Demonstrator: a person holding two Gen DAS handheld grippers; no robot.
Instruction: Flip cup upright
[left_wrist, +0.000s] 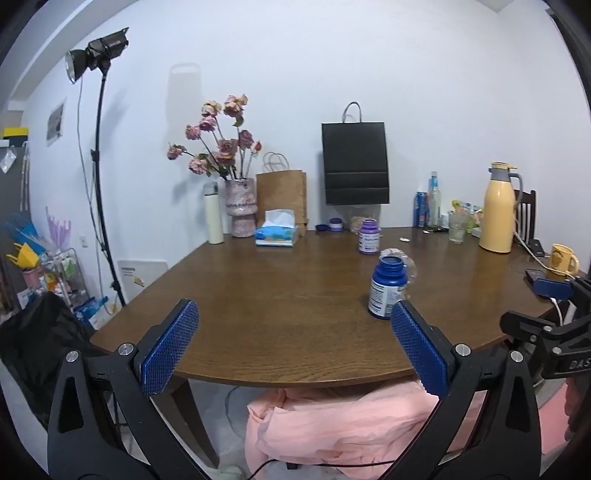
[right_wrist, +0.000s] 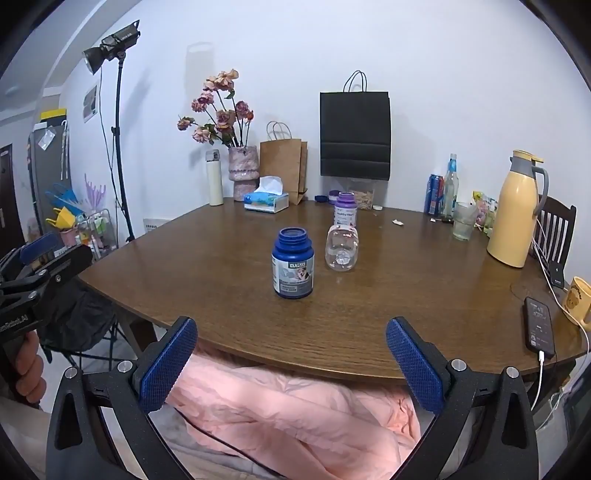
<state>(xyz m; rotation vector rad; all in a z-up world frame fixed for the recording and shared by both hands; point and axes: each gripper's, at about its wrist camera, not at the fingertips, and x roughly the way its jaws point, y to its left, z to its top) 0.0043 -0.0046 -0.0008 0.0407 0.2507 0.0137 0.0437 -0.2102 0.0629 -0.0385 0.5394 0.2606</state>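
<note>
On the brown table (right_wrist: 406, 295) a clear cup (right_wrist: 341, 248) is lying on its side just beside an upright blue bottle (right_wrist: 293, 263), while the left gripper (left_wrist: 293, 345) and right gripper (right_wrist: 291, 363) are hanging wide apart at the near edge, gripping nothing.

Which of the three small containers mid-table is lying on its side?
The clear cup, lying between the upright blue bottle and the upright purple bottle behind it.
</note>
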